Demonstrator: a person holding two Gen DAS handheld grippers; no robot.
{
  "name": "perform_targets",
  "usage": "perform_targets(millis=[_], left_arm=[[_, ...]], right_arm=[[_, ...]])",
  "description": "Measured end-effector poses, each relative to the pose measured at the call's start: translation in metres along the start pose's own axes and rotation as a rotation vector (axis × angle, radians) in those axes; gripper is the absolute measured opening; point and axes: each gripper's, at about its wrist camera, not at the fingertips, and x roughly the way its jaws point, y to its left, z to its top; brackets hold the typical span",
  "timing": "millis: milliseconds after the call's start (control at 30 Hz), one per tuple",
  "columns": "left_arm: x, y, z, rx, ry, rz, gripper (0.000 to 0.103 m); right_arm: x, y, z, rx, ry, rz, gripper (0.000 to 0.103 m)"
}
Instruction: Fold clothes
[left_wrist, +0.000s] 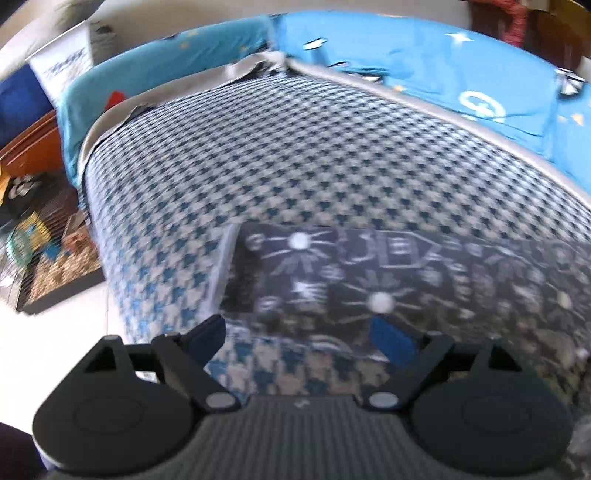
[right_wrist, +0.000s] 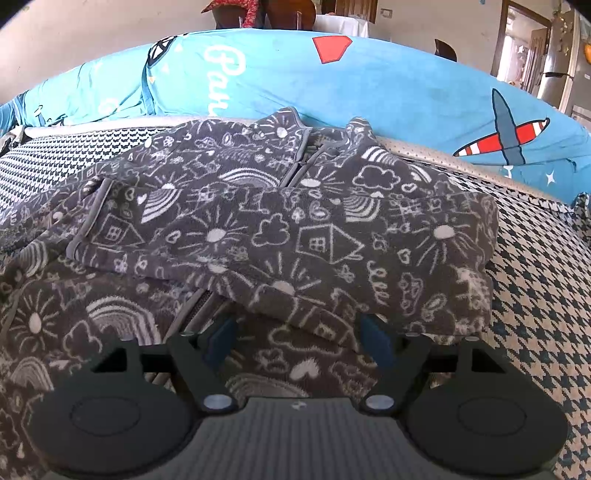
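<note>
The jacket (right_wrist: 280, 229), dark grey fleece printed with white doodles of suns, rainbows, clouds and houses, lies on a houndstooth-patterned cushion (right_wrist: 539, 295) of what looks like a sofa, with a bright blue cover (right_wrist: 369, 92) bearing a red-and-white aeroplane print draped along the backrest behind it. In the right wrist view its collar and zip point toward the backrest, and a sleeve is folded across the chest, its grey-trimmed cuff lying toward the left of the picture. The right hand-held gripper (right_wrist: 298, 338) hovers low over the near part of the garment with its blue-padded jaws spread wide; the folded sleeve's lower edge lies just ahead of the fingertips and nothing is held between them. In the left wrist view, which is blurred, an edge of the jacket (left_wrist: 388, 280) lies flat on the same houndstooth cushion (left_wrist: 277, 155). The left hand-held gripper (left_wrist: 303, 336) is also spread wide above the cushion and the fabric edge, holding nothing. To the left, beyond the cushion's edge, pale floor (left_wrist: 66, 332) shows.
</note>
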Motion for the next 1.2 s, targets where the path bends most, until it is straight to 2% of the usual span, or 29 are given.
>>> perform_targets(millis=[133, 333, 433, 533, 600, 633, 700, 767, 933, 1033, 1200], left_arm=[[0.019, 0.016, 0.007, -0.102, 0.059, -0.070, 0.091], [0.027, 0.002, 0.006, -0.094, 0.019, -0.064, 0.095], [0.031, -0.005, 0.008, -0.083, -0.002, -0.057, 0.090], [0.031, -0.010, 0.006, -0.072, -0.025, -0.067, 0.072], [0.030, -0.012, 0.006, -0.066, -0.038, -0.084, 0.051], [0.028, -0.014, 0.005, -0.064, -0.043, -0.094, 0.045], [0.023, -0.021, 0.003, -0.055, -0.051, -0.116, 0.025], [0.020, -0.029, 0.002, -0.022, -0.060, -0.138, 0.020], [0.002, -0.057, -0.006, 0.094, -0.139, -0.179, 0.019], [-0.010, -0.073, -0.011, 0.148, -0.160, -0.249, 0.019], [-0.033, -0.097, -0.024, 0.250, -0.129, -0.515, 0.019]], right_arm=[[0.001, 0.001, 0.000, -0.004, 0.000, -0.006, 0.076], [0.002, 0.002, 0.000, -0.009, -0.003, -0.011, 0.078], [0.002, 0.003, -0.001, -0.011, -0.004, -0.013, 0.078], [0.003, 0.004, -0.001, -0.012, -0.006, -0.012, 0.079], [0.003, 0.004, -0.001, -0.013, -0.007, -0.015, 0.080], [0.003, 0.004, -0.001, -0.013, -0.007, -0.016, 0.080], [0.004, 0.005, -0.001, -0.014, -0.008, -0.017, 0.080], [0.004, 0.005, -0.001, -0.015, -0.009, -0.017, 0.080], [0.004, 0.004, -0.001, -0.015, -0.011, -0.015, 0.080], [0.004, 0.004, -0.001, -0.015, -0.012, -0.015, 0.080], [0.004, 0.004, -0.001, -0.015, -0.012, -0.014, 0.080]])
